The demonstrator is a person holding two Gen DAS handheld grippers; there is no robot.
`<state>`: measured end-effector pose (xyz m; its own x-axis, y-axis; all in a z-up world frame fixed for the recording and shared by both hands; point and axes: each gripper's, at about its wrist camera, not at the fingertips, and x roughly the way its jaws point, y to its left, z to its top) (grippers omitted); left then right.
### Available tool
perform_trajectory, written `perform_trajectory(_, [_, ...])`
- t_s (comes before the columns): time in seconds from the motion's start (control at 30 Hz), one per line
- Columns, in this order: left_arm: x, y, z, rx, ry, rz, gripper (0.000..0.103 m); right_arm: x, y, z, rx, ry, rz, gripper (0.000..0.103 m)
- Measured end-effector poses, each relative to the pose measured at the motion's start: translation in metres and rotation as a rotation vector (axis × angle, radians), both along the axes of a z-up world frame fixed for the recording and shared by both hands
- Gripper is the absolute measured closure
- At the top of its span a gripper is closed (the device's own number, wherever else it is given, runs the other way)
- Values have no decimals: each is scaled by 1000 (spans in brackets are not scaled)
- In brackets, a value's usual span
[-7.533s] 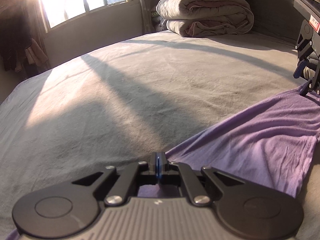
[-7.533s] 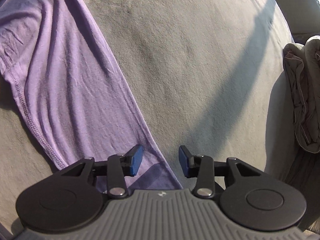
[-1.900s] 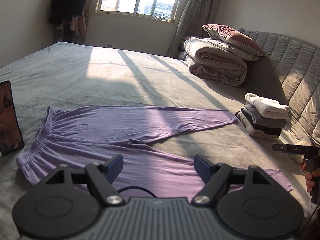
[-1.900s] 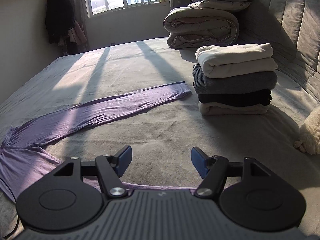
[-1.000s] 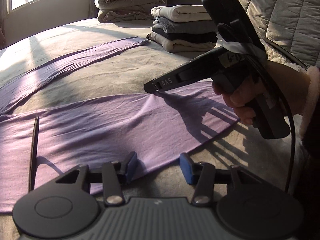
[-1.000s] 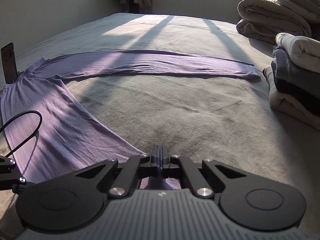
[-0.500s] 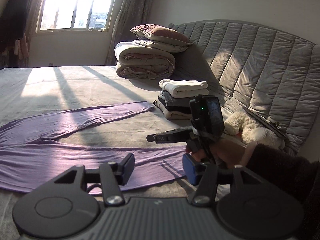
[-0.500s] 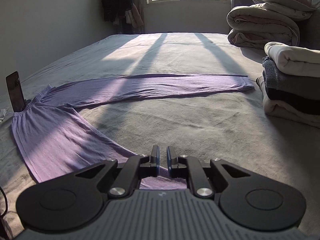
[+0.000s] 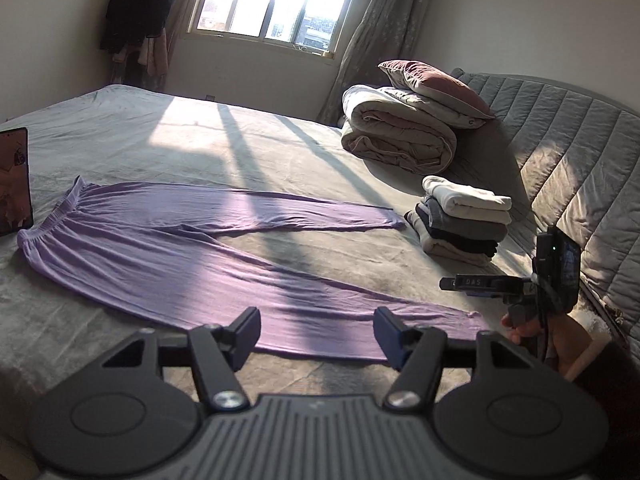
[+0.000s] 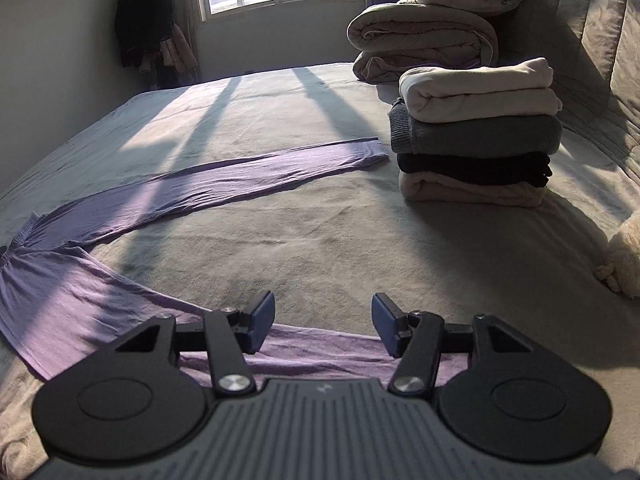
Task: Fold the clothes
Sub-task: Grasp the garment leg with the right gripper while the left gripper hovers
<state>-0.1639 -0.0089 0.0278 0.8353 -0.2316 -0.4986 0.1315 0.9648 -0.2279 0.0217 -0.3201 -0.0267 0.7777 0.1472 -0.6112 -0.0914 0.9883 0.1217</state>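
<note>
Holding both grippers, left and right, spread and empty, I should pinch the purple trousers at one leg's hem corners.

**Purple trousers spread flat on grey bed**

A pair of thin purple trousers lies flat across the bed, its legs parted in a narrow V. The gathered waistband sits at 9 o'clock in the left wrist view. One leg runs toward 3 o'clock, its hem ending just beside a stack of folded clothes; the other leg angles toward 5 o'clock. Window light stripes the lightly creased fabric.
</note>
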Motion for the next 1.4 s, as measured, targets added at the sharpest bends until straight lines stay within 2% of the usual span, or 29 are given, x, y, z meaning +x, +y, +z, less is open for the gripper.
perform_trajectory(0.03, [6, -6, -8, 24, -6, -17, 63, 1, -8, -2, 6, 12, -26, 45])
perform_trajectory(0.2, [39, -35, -49, 125, -45, -152, 63, 7, -49, -13, 49, 72, -153, 45])
perform_trajectory(0.3, [56, -53, -70, 153, -41, -258, 60, 7, -60, -19, 82, 96, -155, 45])
perform_trajectory(0.37, [63, -66, -81, 179, -41, -326, 57, 8, -58, -20, 91, 103, -110, 45])
perform_trajectory(0.47, [72, -85, -95, 232, -47, -410, 56, 13, -41, -22, 81, 88, 27, 45])
perform_trajectory(0.6, [83, -106, -113, 300, -52, -483, 56, 22, -9, -29, 23, 60, 187, 46])
perform_trajectory(0.7, [88, -113, -120, 306, -55, -484, 57, 28, 9, -32, -26, 41, 277, 52])
perform_trajectory(0.8, [90, -115, -120, 283, -49, -485, 67, 33, 25, -35, -61, 39, 357, 59])
perform_trajectory(0.87, [88, -117, -121, 279, -52, -502, 84, 36, 35, -37, -85, 37, 409, 72])
perform_trajectory(0.9, [87, -118, -121, 280, -56, -515, 90, 36, 38, -40, -105, 38, 418, 74])
perform_trajectory(0.93, [85, -120, -121, 284, -61, -525, 102, 36, 42, -42, -124, 38, 428, 77])
perform_trajectory(1.03, [81, -122, -120, 288, -66, -548, 103, 38, 50, -44, -164, 34, 431, 99])
perform_trajectory(1.07, [81, -120, -119, 278, -60, -559, 103, 39, 51, -43, -171, 33, 421, 101])
perform_trajectory(1.3, [86, -107, -117, 201, -21, -591, 100, 44, 54, -46, -202, 14, 366, 102])
perform_trajectory(1.33, [87, -104, -115, 185, -20, -584, 97, 43, 54, -45, -199, 10, 365, 98])
perform_trajectory(1.37, [88, -100, -113, 164, -21, -576, 88, 42, 54, -42, -192, 7, 366, 89])
perform_trajectory(1.4, [88, -96, -111, 143, -24, -566, 81, 41, 55, -41, -184, 3, 369, 88])
